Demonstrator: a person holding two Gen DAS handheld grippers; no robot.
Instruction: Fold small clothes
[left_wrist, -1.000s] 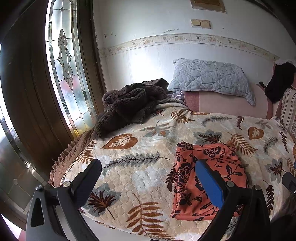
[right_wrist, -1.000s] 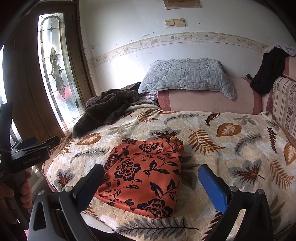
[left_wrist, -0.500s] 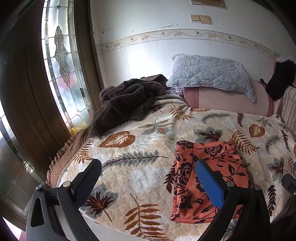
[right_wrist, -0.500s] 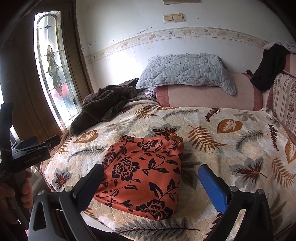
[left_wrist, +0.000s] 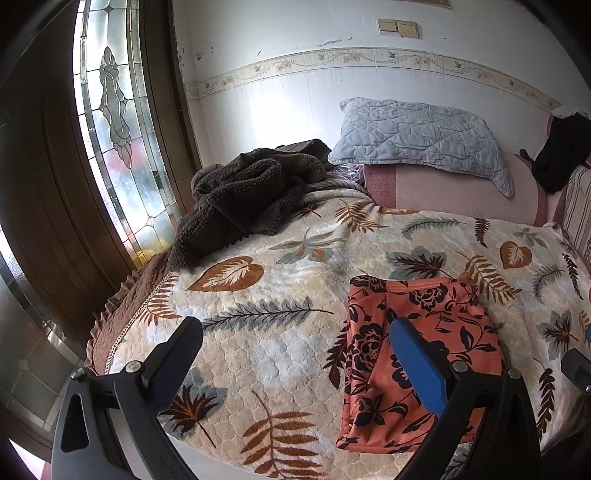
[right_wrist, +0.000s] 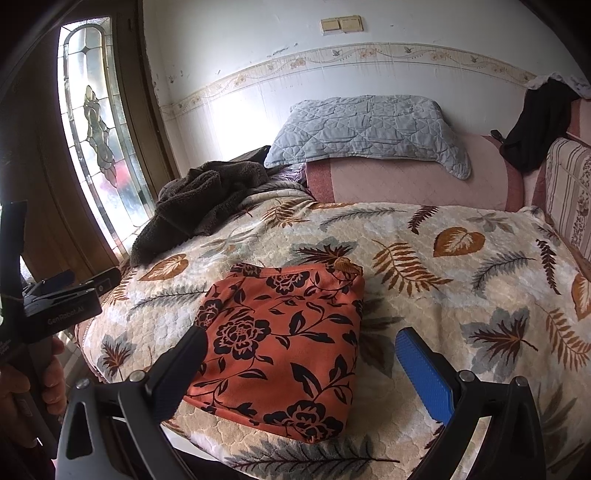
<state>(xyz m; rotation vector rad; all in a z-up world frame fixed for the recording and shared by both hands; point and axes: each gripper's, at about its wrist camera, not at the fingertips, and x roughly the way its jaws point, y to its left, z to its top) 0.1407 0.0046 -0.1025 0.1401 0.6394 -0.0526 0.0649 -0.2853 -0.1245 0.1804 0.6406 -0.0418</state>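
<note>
Two hand-held black grippers, each with one blue pad

Left gripper (left_wrist: 295, 347) and right gripper (right_wrist: 299, 350) share black frames, silver screws at the finger joints, one black finger, one blue-faced; "GenRobot.AI" lettering on the left one's body, at 9 o'clock in the right view.

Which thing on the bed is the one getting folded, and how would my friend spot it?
Start at the big leaf-patterned bedspread covering the bed. Near its front edge lies the folded orange garment. It is the only orange cloth with black flowers; the brown fleece and grey pillow sit far back by the wall.
</note>
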